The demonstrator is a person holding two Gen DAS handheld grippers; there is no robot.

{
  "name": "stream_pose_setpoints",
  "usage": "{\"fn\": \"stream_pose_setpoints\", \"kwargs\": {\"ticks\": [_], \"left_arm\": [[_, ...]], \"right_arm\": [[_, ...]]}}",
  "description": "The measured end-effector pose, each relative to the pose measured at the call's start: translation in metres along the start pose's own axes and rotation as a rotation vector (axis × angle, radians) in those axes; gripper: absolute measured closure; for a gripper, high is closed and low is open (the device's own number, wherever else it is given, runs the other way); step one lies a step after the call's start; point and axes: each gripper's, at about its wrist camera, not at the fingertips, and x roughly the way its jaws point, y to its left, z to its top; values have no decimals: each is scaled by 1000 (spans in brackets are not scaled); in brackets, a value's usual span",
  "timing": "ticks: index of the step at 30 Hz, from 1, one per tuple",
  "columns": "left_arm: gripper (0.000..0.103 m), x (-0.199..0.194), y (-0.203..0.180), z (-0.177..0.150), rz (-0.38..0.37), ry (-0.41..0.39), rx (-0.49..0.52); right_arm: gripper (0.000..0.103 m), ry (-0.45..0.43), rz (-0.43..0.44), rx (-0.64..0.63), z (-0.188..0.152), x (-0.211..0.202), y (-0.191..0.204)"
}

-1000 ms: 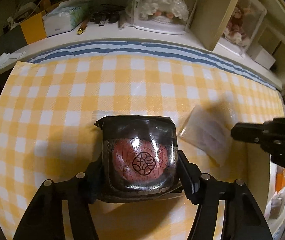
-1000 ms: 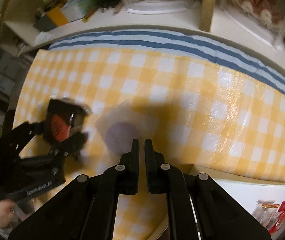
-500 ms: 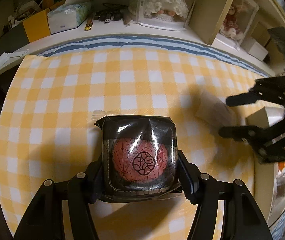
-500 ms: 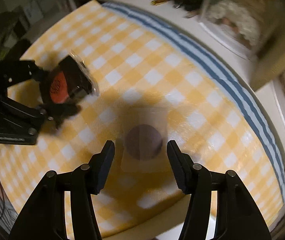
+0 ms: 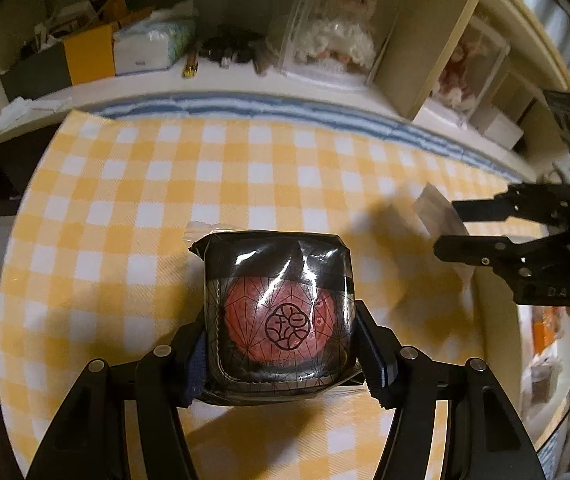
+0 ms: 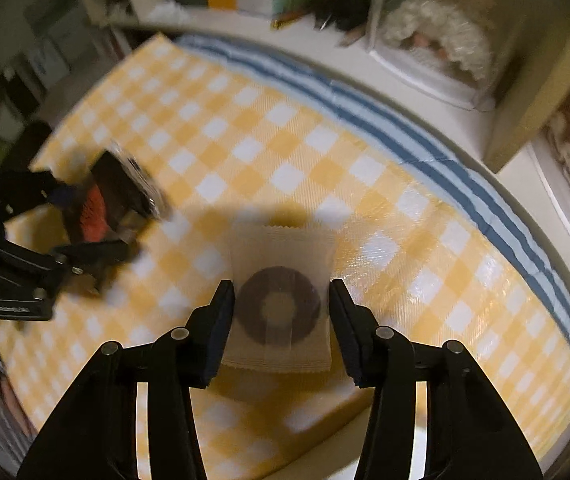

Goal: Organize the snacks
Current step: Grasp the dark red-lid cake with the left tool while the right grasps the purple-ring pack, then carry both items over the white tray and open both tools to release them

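Left wrist view first. My left gripper (image 5: pixel 279 320) has its jaws clamped partway on a black-wrapped snack (image 5: pixel 279 308) with a red round face, pads pressed against both its sides; I see the pack clear of the yellow checked tablecloth (image 5: pixel 145 208). At the right edge, my right gripper (image 5: pixel 449 226) reaches in with a pale translucent packet (image 5: pixel 431 210) at its fingertips. Shelf (image 5: pixel 245 80) behind carries boxes and a doll in a clear case (image 5: pixel 337 32).

Right wrist view. The jaws have just been closing and stand partway open. The translucent packet (image 6: pixel 281 300), showing a dark ring-shaped snack, sits between them near the cloth's front edge. The pads (image 6: pixel 221 320) are just beside its edges; I cannot tell whether they touch. Off left, blurred, the left gripper (image 6: pixel 97 232) holds the black-wrapped snack (image 6: pixel 101 208) above the cloth.
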Motion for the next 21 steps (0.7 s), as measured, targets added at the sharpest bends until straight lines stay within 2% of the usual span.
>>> {"fn": "stream_pose_setpoints", "kwargs": {"ticks": [8, 17, 21], "left_arm": [[42, -61, -21, -9, -23, -102, 16], [42, -126, -60, -24, -86, -184, 48], [42, -140, -82, -30, -120, -200, 64]], "right_arm": [[55, -121, 3, 141, -15, -58, 10], [55, -232, -11, 252, -59, -135, 11], [55, -270, -3, 350, -84, -160, 2]]}}
